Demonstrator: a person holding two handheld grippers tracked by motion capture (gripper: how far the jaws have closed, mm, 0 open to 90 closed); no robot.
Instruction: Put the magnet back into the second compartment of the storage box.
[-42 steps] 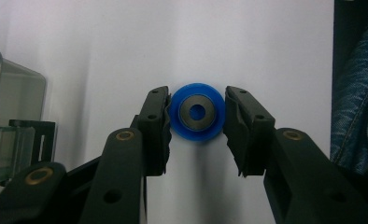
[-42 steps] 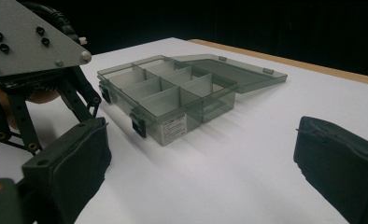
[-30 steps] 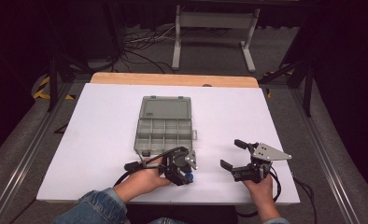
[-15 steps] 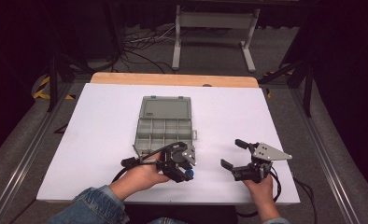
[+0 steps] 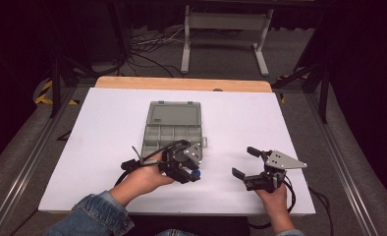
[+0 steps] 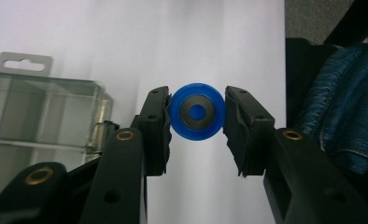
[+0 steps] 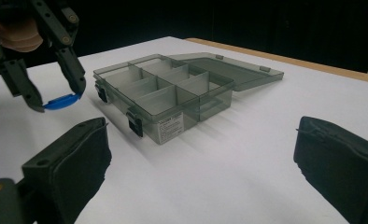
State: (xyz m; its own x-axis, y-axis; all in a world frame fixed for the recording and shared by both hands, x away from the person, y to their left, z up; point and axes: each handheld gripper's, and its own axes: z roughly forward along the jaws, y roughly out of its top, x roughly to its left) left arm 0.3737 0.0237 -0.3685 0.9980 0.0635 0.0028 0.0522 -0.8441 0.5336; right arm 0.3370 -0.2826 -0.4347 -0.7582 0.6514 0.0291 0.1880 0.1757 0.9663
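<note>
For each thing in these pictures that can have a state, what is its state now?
Compartment box: open, lid laid back flat, visible compartments look empty.
Blue disc: clamped by its edges, off the table.
Left gripper: shut on the blue disc.
Right gripper: open, empty.

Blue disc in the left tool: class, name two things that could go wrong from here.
1. The blue disc is pinched only at its round edge by the left tool, so it might slip or pop out.
2. The organiser box sits close beside that tool with its lid open; a careless swing could knock it.
</note>
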